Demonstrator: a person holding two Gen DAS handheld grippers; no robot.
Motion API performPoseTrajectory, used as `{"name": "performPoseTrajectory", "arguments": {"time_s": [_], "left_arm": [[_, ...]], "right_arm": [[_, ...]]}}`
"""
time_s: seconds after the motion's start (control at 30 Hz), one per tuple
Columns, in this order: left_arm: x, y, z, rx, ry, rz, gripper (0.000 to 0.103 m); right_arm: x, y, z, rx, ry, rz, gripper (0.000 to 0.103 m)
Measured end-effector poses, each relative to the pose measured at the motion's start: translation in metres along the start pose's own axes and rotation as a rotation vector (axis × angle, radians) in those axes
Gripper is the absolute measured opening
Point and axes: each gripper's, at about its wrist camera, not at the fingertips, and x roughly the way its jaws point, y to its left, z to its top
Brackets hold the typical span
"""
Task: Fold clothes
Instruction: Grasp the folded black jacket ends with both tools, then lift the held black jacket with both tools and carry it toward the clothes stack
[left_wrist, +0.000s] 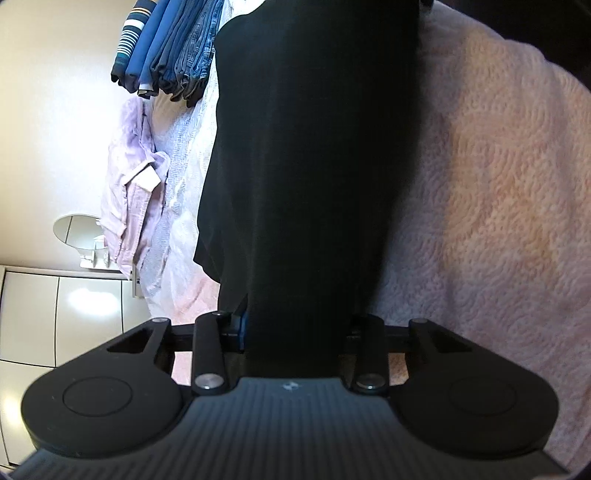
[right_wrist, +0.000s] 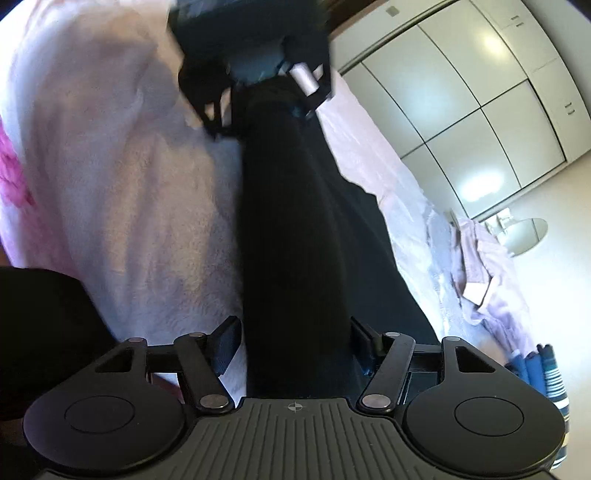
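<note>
A black garment (left_wrist: 306, 166) is stretched between both grippers above a pink fleece blanket (left_wrist: 480, 184). My left gripper (left_wrist: 297, 328) is shut on one end of it; the cloth fills the gap between the jaws and hides the fingertips. My right gripper (right_wrist: 295, 339) is shut on the other end of the black garment (right_wrist: 295, 240). In the right wrist view the left gripper (right_wrist: 258, 85) shows at the far end of the cloth, blurred.
A stack of folded blue and striped clothes (left_wrist: 170, 48) lies on the bed. A lilac shirt (left_wrist: 129, 184) lies crumpled near it. White wardrobe doors (right_wrist: 461, 110) and a round mirror (right_wrist: 524, 234) stand beyond the bed.
</note>
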Motion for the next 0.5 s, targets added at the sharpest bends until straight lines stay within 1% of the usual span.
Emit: {"name": "performPoseTrajectory", "arguments": {"time_s": [0.07,0.1,0.13,0.17,0.2,0.23,0.27,0.33,0.47,0.5], "left_arm": [[-0.005,-0.001,0.003,-0.003,-0.001,0.0,0.034],[-0.008,-0.002,0.005,-0.005,-0.001,0.001,0.034],[-0.012,-0.006,0.006,0.0,-0.004,0.007,0.038],[-0.017,-0.012,0.007,0.007,-0.008,0.014,0.043],[-0.018,-0.017,0.008,0.023,-0.014,0.028,0.046],[-0.017,-0.021,0.01,0.044,-0.021,0.044,0.052],[-0.016,-0.025,0.011,0.065,-0.029,0.06,0.053],[-0.013,-0.032,0.015,0.095,-0.037,0.083,0.052],[-0.01,-0.031,0.027,0.099,-0.025,0.063,0.038],[-0.01,-0.03,0.028,0.096,-0.022,0.06,0.036]], "right_arm": [[0.019,0.003,0.0,-0.058,0.037,-0.028,0.061],[0.021,0.001,-0.002,-0.068,0.043,-0.031,0.06],[0.018,-0.003,-0.004,-0.062,0.036,-0.025,0.046],[0.015,-0.008,-0.006,-0.056,0.029,-0.019,0.038],[0.012,-0.013,-0.009,-0.05,0.022,-0.012,0.036],[0.008,-0.018,-0.011,-0.044,0.015,-0.006,0.033],[0.006,-0.021,-0.013,-0.043,0.013,-0.003,0.033],[0.004,-0.024,-0.018,-0.051,0.021,-0.004,0.033],[-0.001,-0.03,-0.027,-0.068,0.037,-0.006,0.034],[0.0,-0.028,-0.028,-0.074,0.044,-0.01,0.036]]}}
